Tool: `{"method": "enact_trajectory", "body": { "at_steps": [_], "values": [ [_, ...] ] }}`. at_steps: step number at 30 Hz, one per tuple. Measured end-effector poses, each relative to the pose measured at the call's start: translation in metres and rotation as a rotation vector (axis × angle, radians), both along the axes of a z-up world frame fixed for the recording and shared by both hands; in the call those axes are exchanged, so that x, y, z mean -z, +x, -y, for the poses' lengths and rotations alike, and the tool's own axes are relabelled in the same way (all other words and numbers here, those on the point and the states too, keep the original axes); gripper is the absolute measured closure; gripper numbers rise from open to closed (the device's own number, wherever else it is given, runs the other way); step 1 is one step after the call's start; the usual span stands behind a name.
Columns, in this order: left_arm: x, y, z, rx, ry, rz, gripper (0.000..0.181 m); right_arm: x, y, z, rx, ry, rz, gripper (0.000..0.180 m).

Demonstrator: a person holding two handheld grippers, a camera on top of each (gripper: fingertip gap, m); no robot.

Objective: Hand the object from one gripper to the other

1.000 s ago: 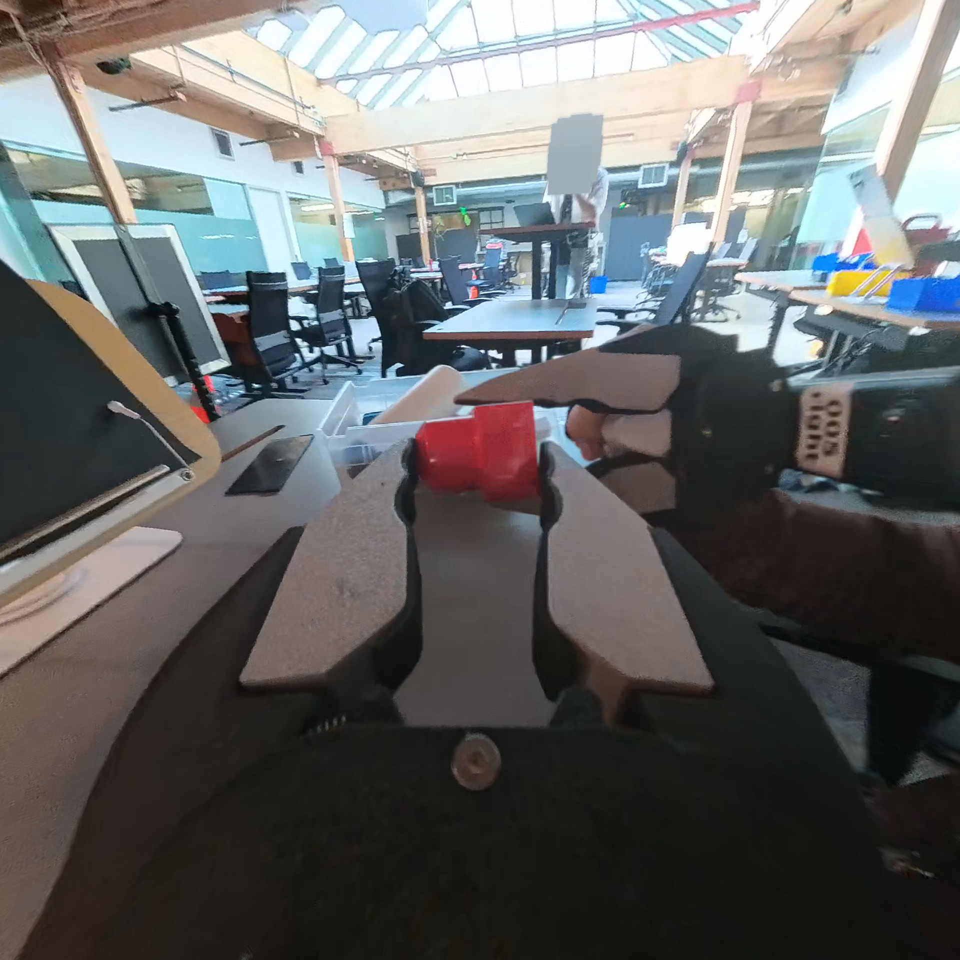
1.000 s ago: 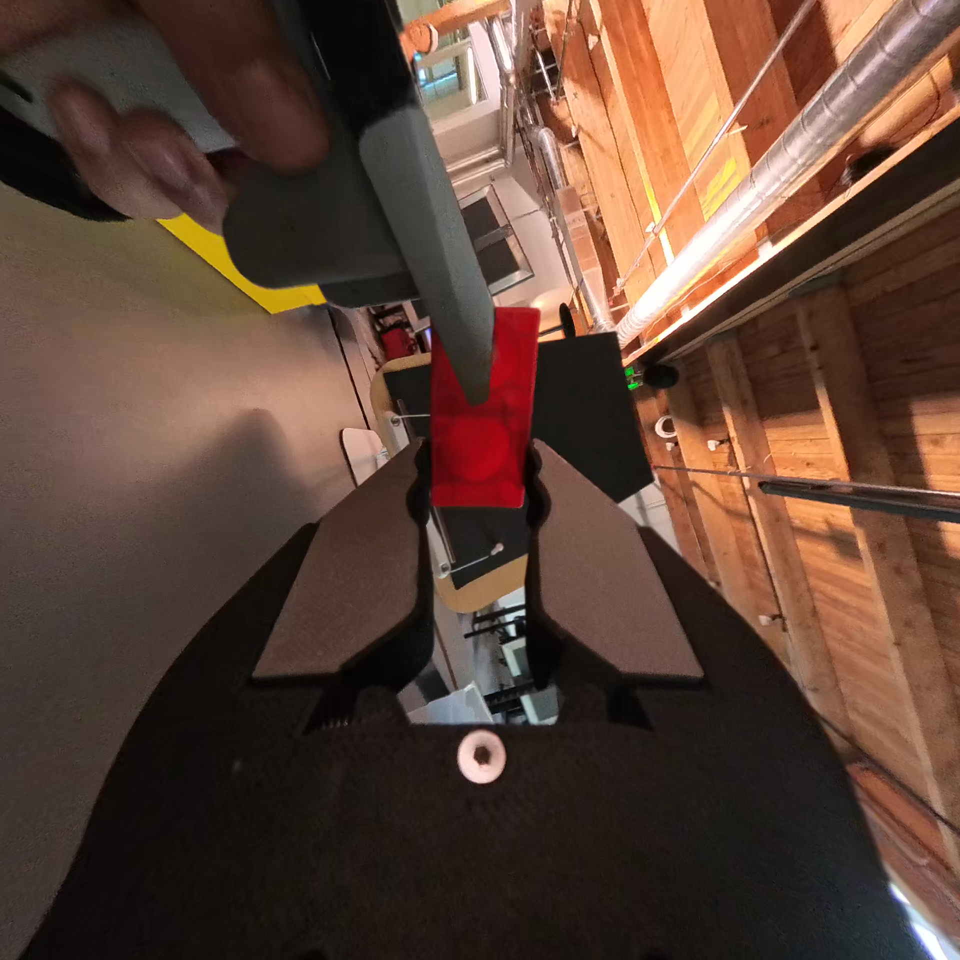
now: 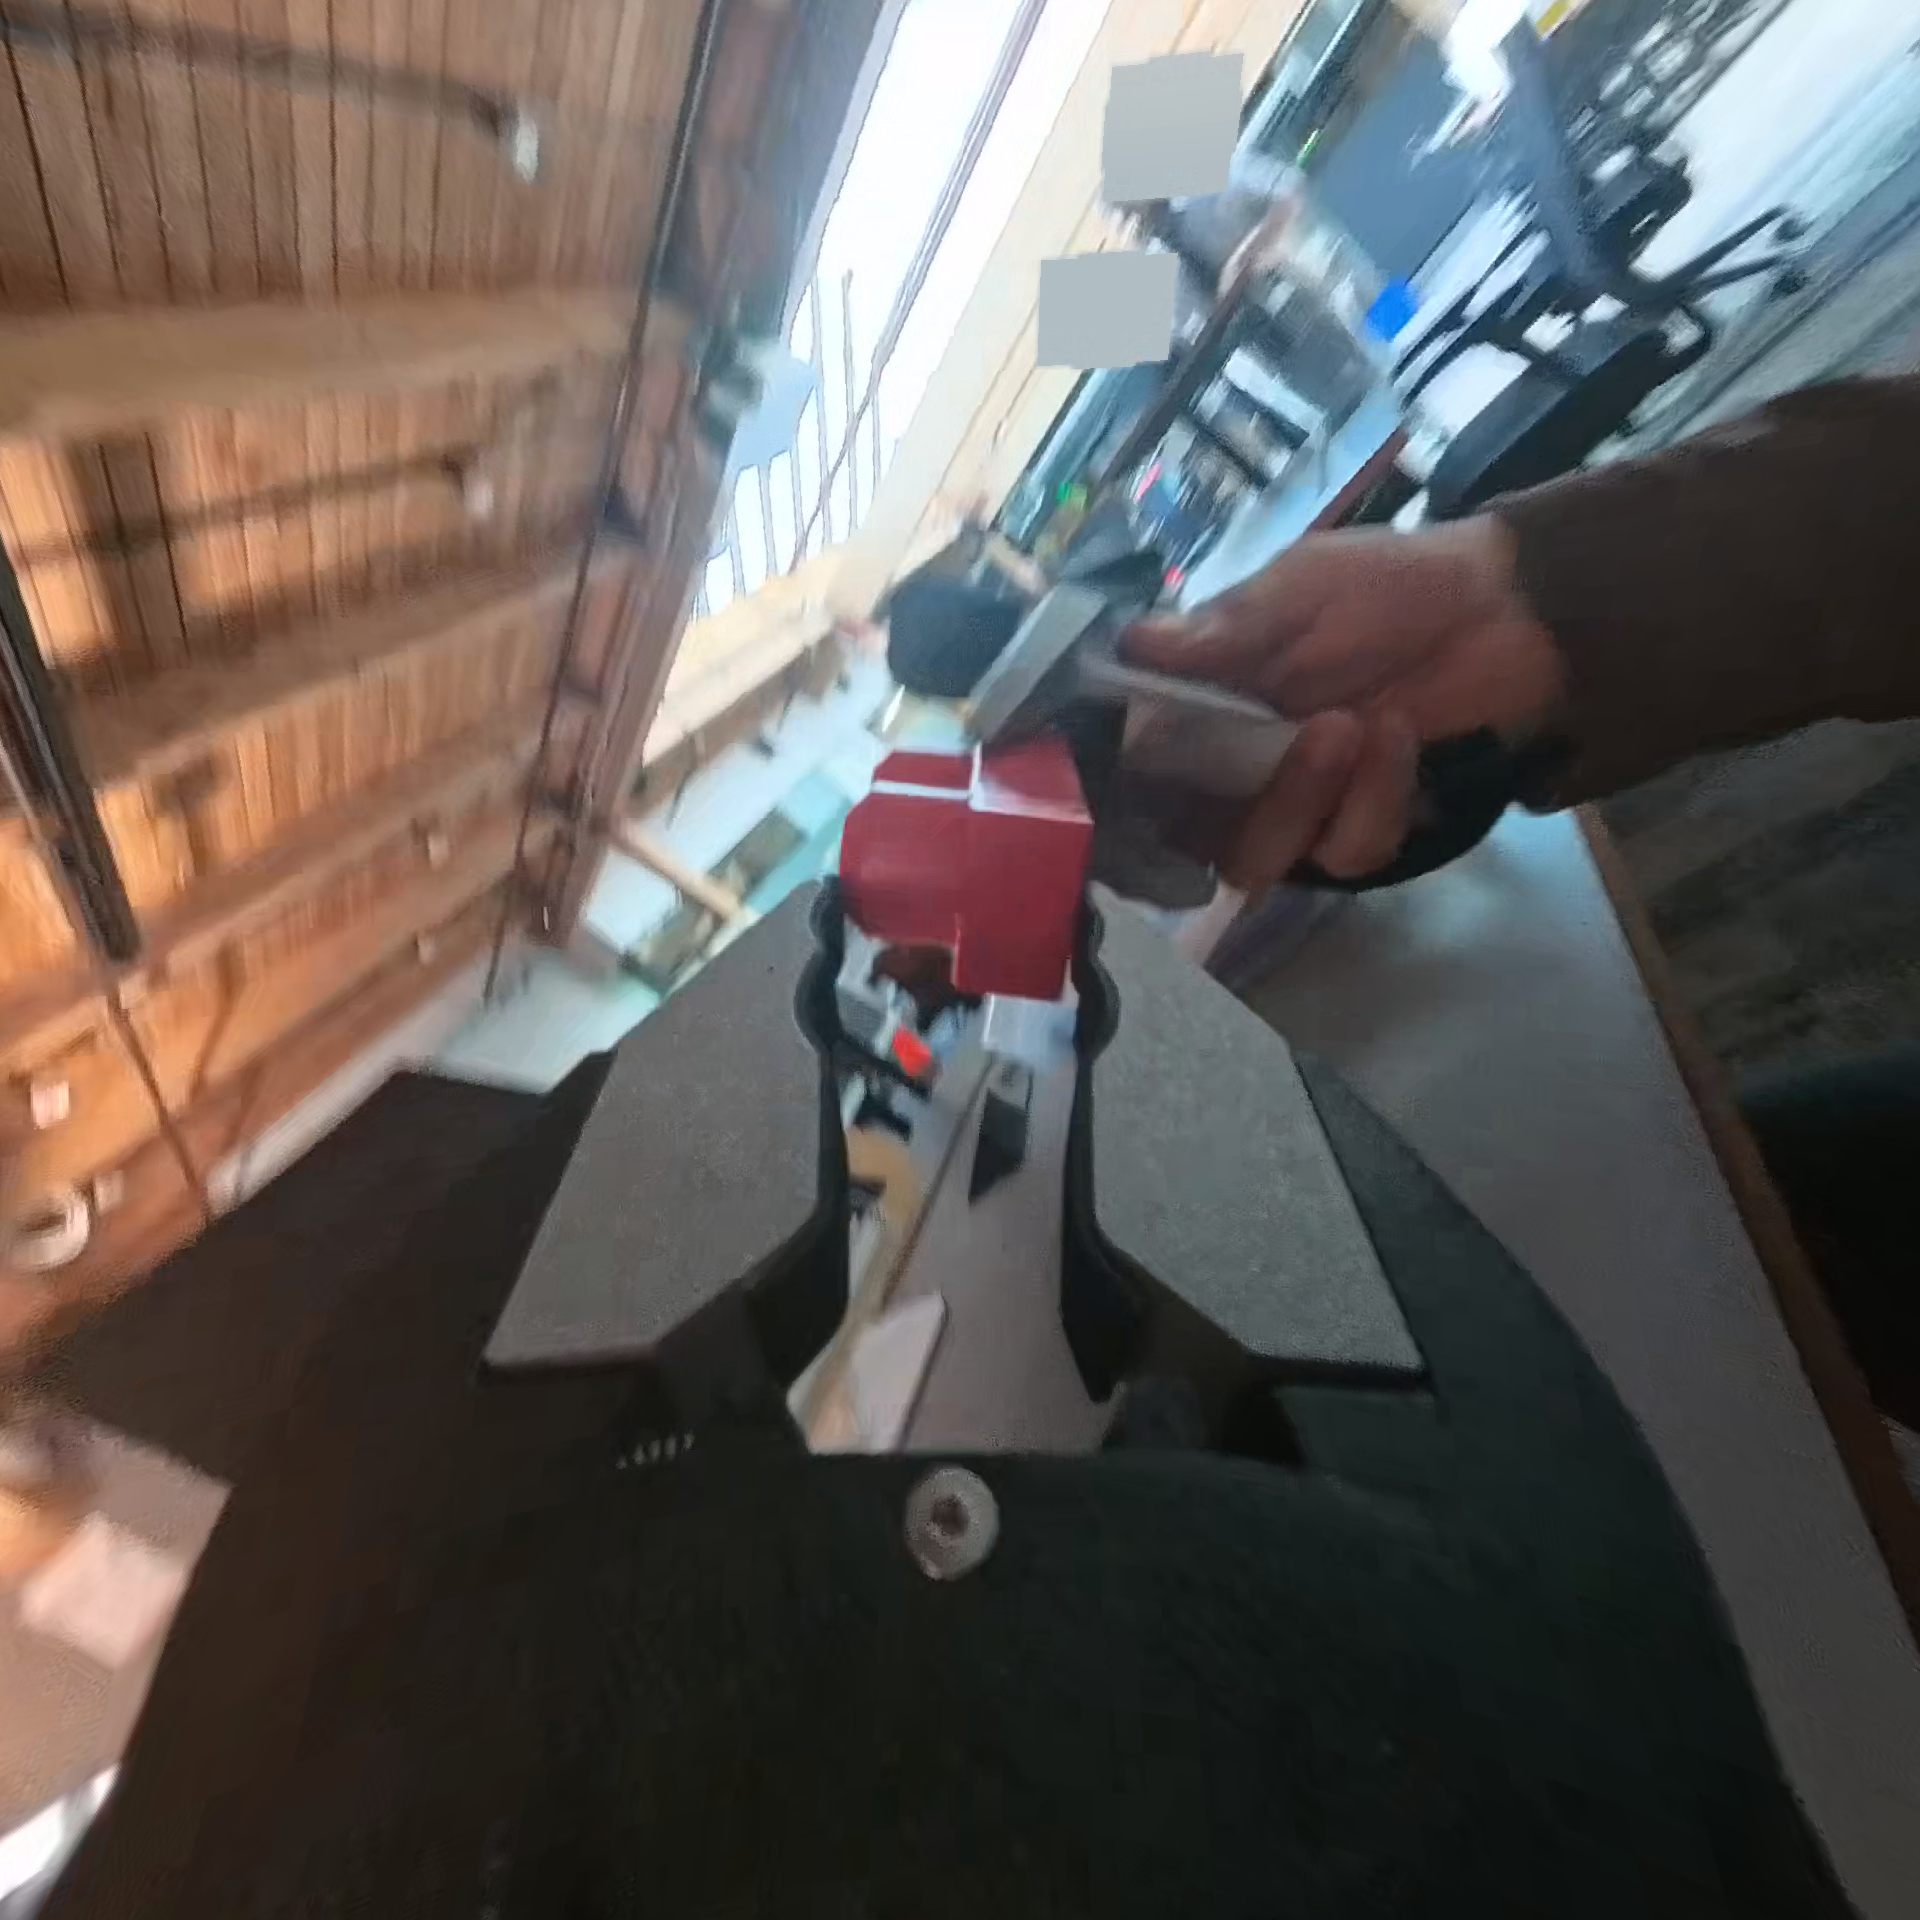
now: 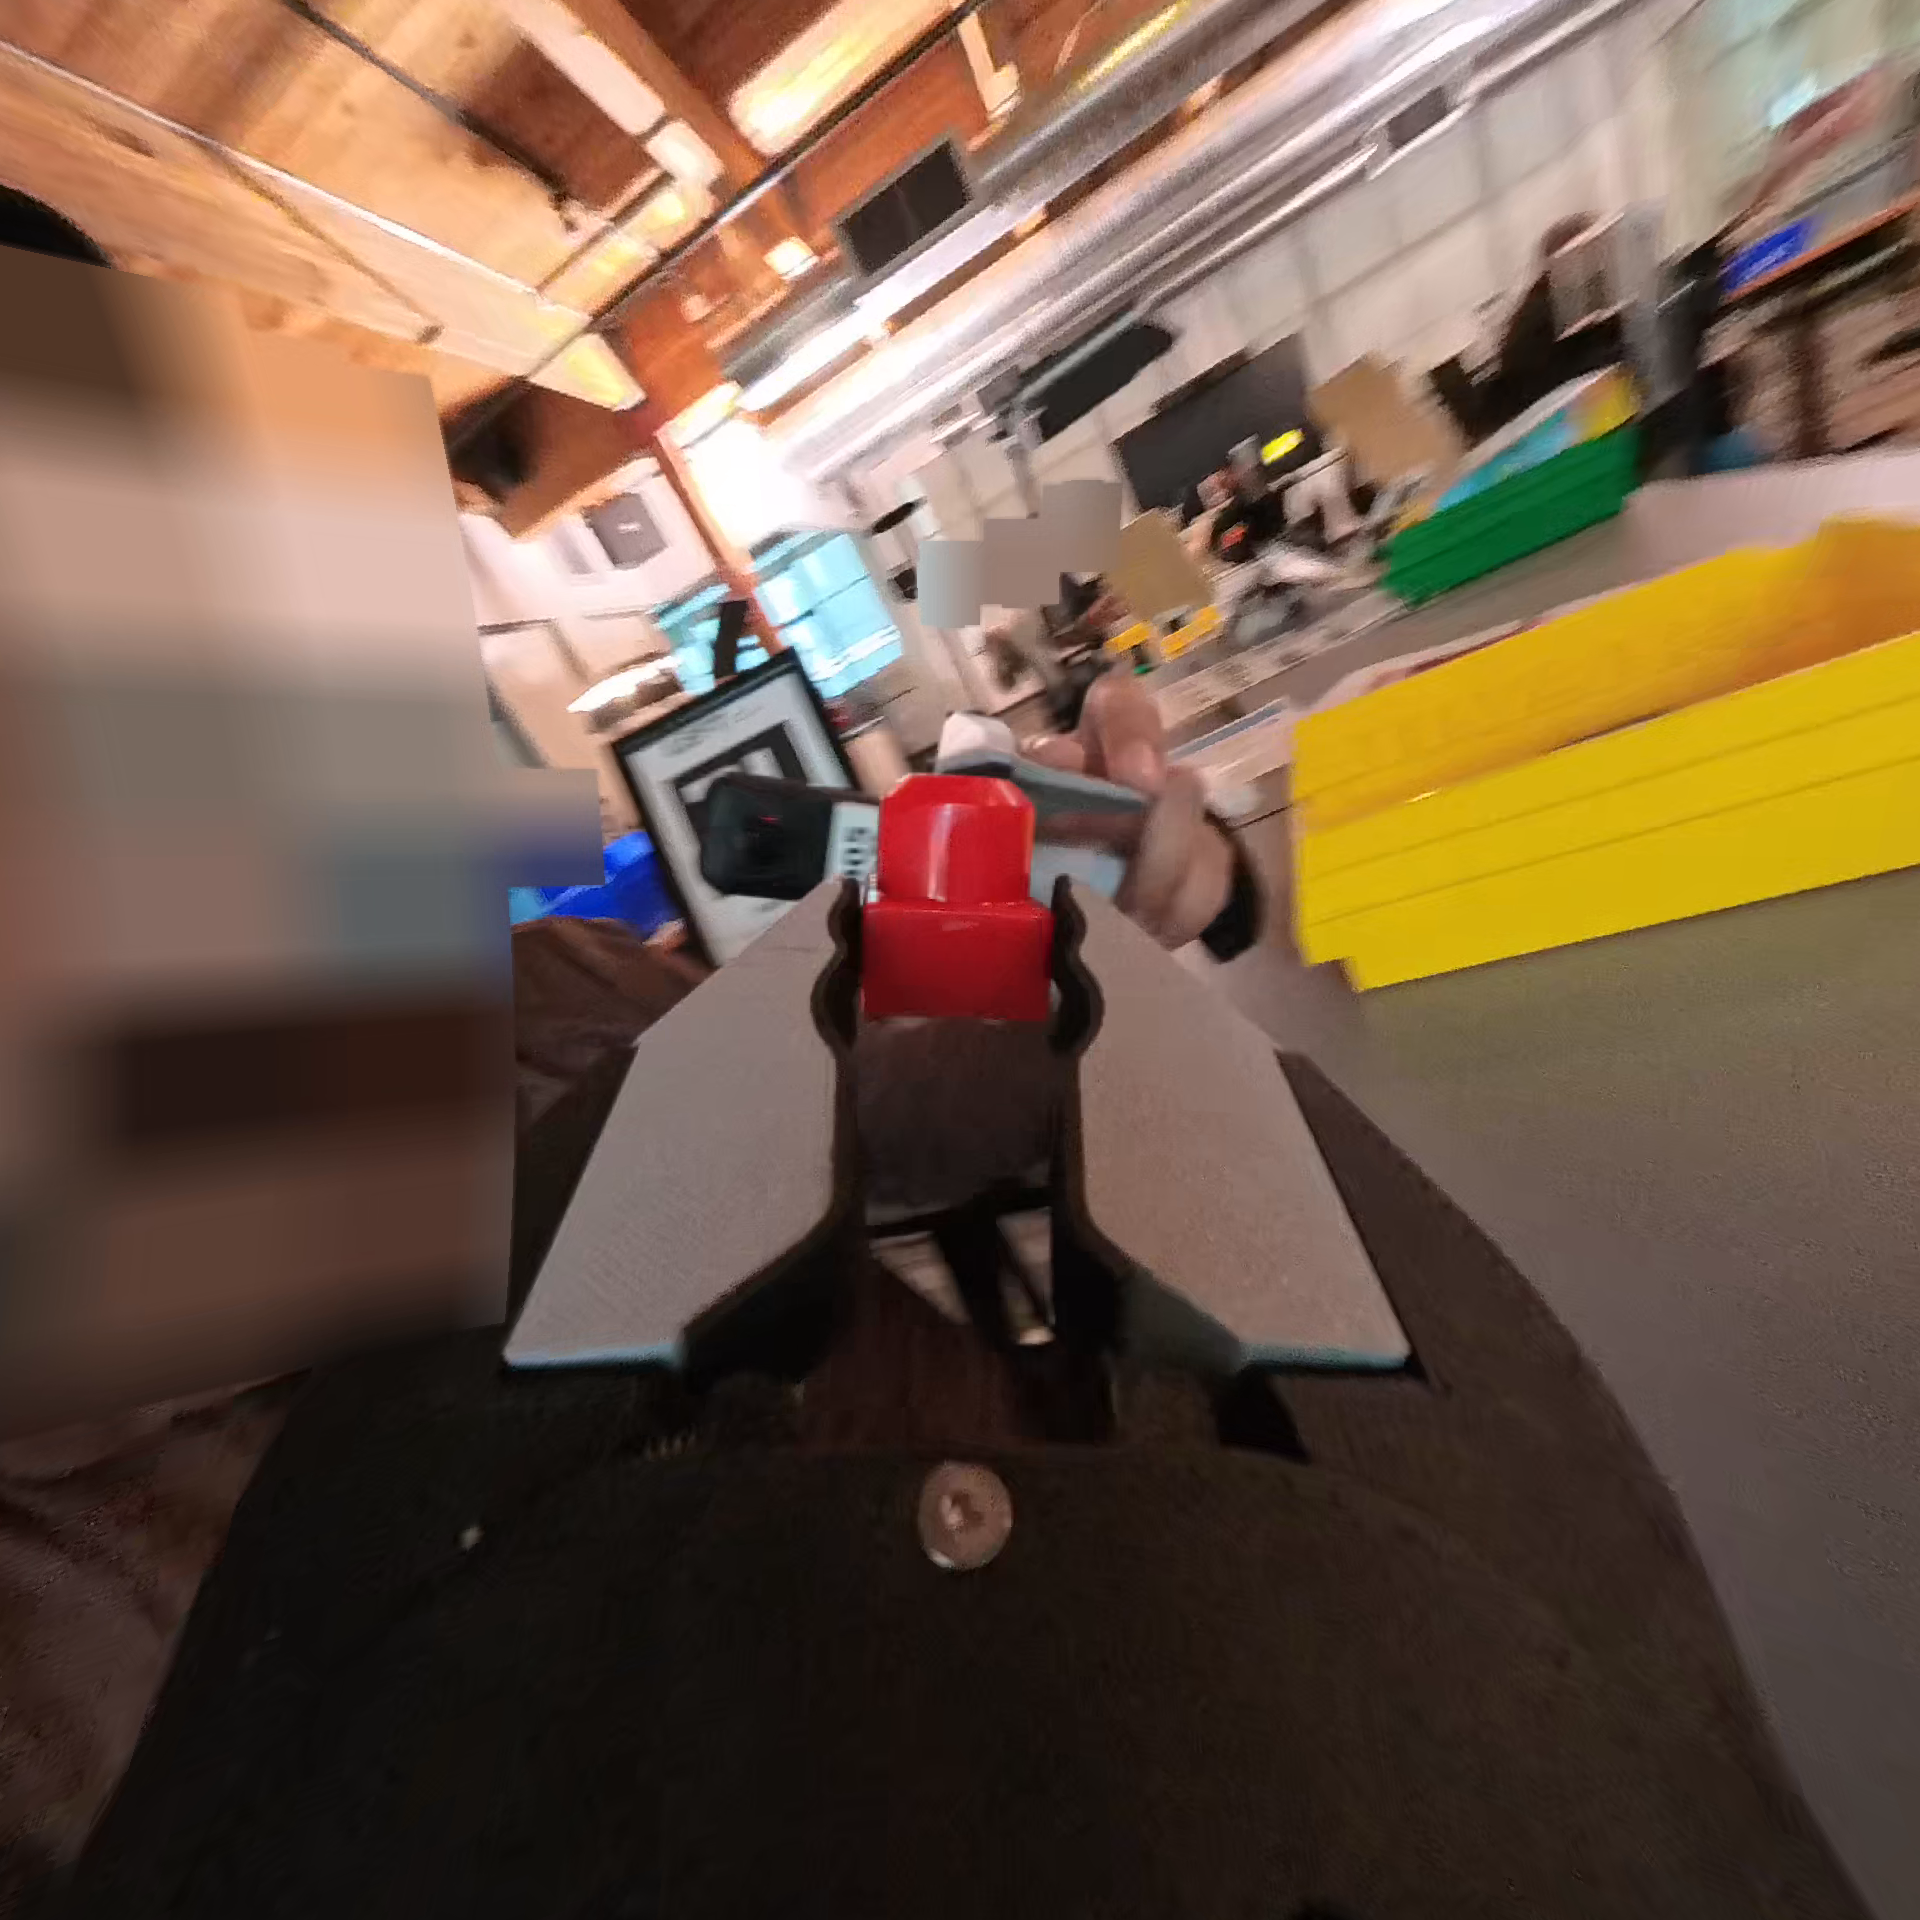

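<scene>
Clamping red block (image 3: 966, 862) at tips of left tongs (image 3: 956, 920); clamping same block with right tongs (image 4: 953, 920) too, as far as blur allows, up off grey tabletop (image 4: 1662, 1195). Showing yellow bin (image 4: 1558, 790) on tabletop at right, inside hidden; green bin (image 4: 1507, 530) farther back, contents too blurred to tell. Blocking view just behind block: left hand (image 4: 1153, 831) in right wrist view, right hand (image 3: 1351, 707) in left wrist view.

wood-beam ceiling (image 3: 312, 364) | grey tabletop (image 4: 1662, 1195) | yellow bins (image 4: 1610, 748)
</scene>
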State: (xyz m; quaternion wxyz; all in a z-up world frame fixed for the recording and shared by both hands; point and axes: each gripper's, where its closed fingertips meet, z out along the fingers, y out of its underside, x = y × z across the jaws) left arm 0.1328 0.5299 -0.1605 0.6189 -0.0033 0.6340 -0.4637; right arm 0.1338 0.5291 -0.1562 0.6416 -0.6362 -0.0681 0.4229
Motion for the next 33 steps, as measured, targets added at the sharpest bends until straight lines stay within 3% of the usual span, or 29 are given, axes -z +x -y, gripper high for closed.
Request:
{"method": "enact_trajectory", "body": {
  "at_steps": [1,2,7,12,14,18,21,24,27,30,33],
  "values": [
    [0.003,0.009,-0.006,-0.033,-0.037,-0.066,0.142,0.0,0.008,-0.002,0.071,0.01,0.045,0.146],
    [0.007,0.014,-0.008,-0.026,-0.077,-0.141,0.144,-0.001,0.013,-0.002,0.129,0.025,0.093,0.146],
    [0.007,0.011,-0.006,0.215,-0.384,-0.471,0.121,-0.016,0.024,0.008,0.346,0.147,0.347,0.147],
    [-0.005,0.004,-0.004,0.365,-0.54,-0.547,0.125,-0.019,0.011,0.013,0.397,0.259,0.543,0.146],
    [-0.003,0.007,-0.002,0.341,-0.533,-0.535,0.125,-0.021,0.008,0.013,0.417,0.299,0.575,0.146],
    [-0.001,0.005,0.008,0.346,-0.492,-0.497,0.145,-0.017,0.001,0.012,0.394,0.307,0.611,0.146],
    [-0.001,0.004,0.01,0.347,-0.463,-0.498,0.146,-0.015,0.0,0.012,0.366,0.278,0.584,0.147],
    [0.003,0.011,0.002,0.191,-0.351,-0.433,0.147,-0.007,0.011,0.009,0.382,0.182,0.561,0.141],
    [0.007,0.018,-0.006,-0.013,-0.195,-0.336,0.147,-0.006,0.016,0.015,0.372,0.164,0.567,0.124],
    [0.018,0.024,-0.014,-0.134,-0.159,-0.415,0.147,0.007,0.031,0.018,0.485,0.104,0.763,0.118],
    [0.02,0.023,-0.013,-0.051,-0.331,-0.583,0.147,0.027,0.033,0.018,0.525,0.005,0.977,0.119]
  ]
}}
